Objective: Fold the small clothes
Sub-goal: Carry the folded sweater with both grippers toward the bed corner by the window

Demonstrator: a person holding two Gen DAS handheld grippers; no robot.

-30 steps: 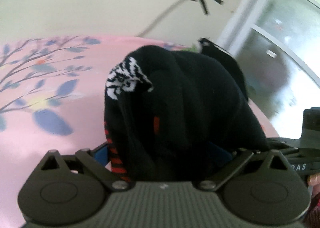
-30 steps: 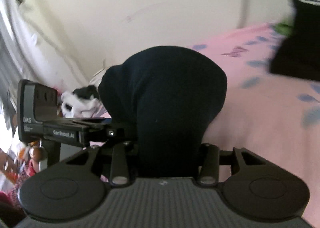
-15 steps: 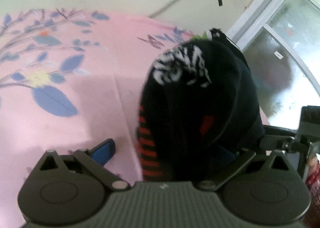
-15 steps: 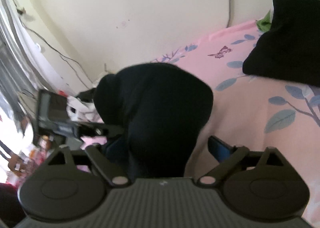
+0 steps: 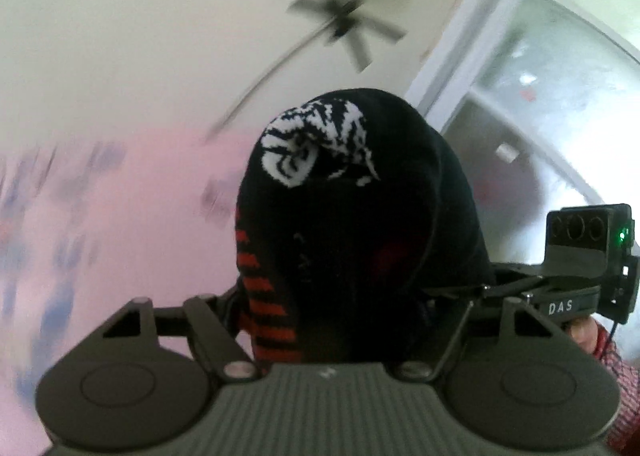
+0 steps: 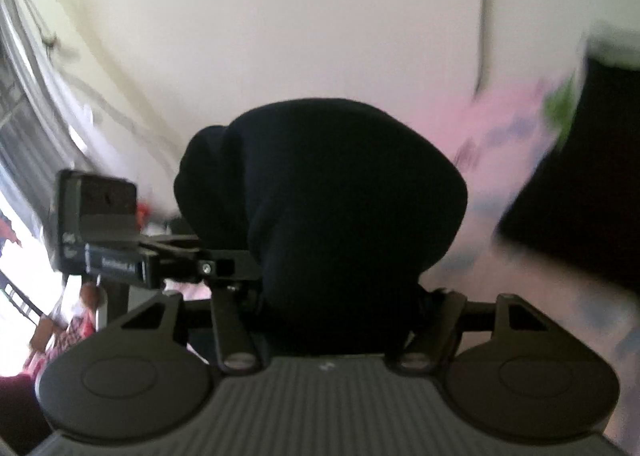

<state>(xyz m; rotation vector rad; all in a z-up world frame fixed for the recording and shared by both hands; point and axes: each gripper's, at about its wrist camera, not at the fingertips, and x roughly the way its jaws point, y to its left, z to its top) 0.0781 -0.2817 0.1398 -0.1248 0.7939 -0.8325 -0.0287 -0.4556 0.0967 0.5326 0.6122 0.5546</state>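
Note:
A rolled bundle of black socks [image 5: 360, 224], with a white zebra-like patch on top and red stripes down its left side, stands between the jaws of my left gripper [image 5: 340, 288]. Those jaws are closing, and their links hug the bundle, which hides the pads. In the right wrist view the same bundle [image 6: 328, 208] shows as plain black, and my right gripper [image 6: 336, 296] is closing on it from the other side. The right gripper's body [image 5: 560, 296] shows at the left wrist view's right edge. The left gripper's body [image 6: 120, 252] shows at the right wrist view's left edge. The bundle hangs above the bed.
Below lies a pink bedsheet [image 5: 100, 216] with blue leaf prints, blurred by motion. A black cushion or garment [image 6: 580, 196] with something green [image 6: 560, 108] beside it lies on the bed's far right. A pale wall is behind, and a glass door [image 5: 560, 116] is at the right.
Both jaws stood wide half a second ago with a blue pad showing. They have since come in against the bundle, and both grippers have risen from the bed with it.

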